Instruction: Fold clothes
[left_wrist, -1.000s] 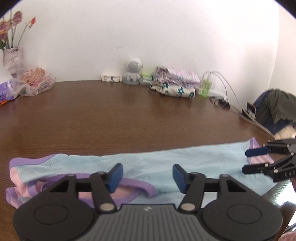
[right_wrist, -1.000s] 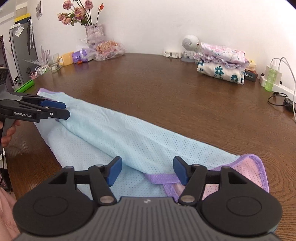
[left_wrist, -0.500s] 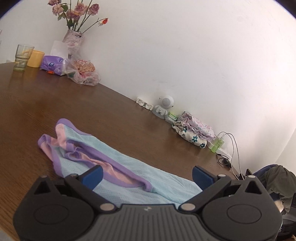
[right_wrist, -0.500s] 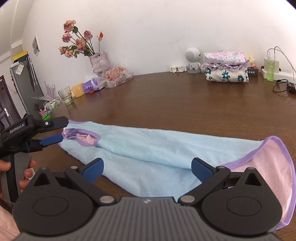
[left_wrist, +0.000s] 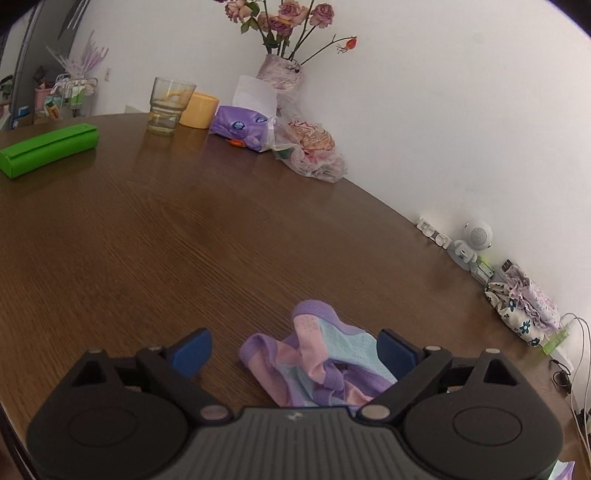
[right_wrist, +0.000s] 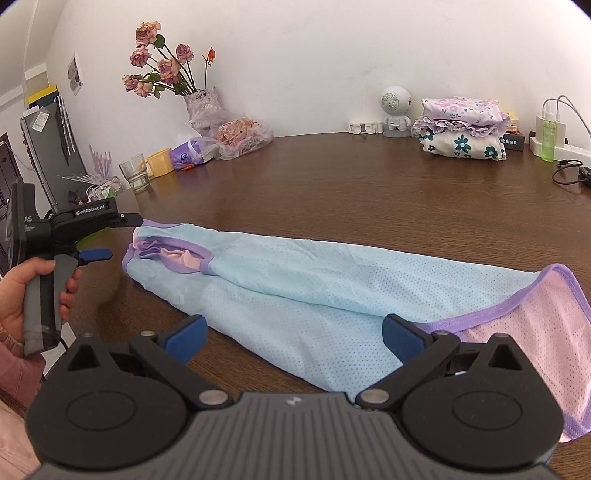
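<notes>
Now both my grippers have let go of the garment (right_wrist: 332, 280), where a second ago their jaws were much narrower and sat low over its folded edge. My right gripper (right_wrist: 291, 334) stands with its jaws spread as wide as they go, nothing between the pads, poised over the near edge of the pale blue mesh beside the purple-trimmed hem. My left gripper (left_wrist: 293, 349) has swung round to look along the table (left_wrist: 184, 240) toward the vase of roses (left_wrist: 280, 70) instead of straight across at the wall; it is wide too, though its jaws are just beginning to close again, with the bunched purple and pink end of the garment lying under the gap and neither pad pressing on it. From the right view I see my left hand (right_wrist: 33, 291) holding that gripper at the garment's far left end. The garment itself lies along the table's near side in a long, narrow band, folded lengthwise. I judge that fold finished, and the next step is to bring one end over the other.
</notes>
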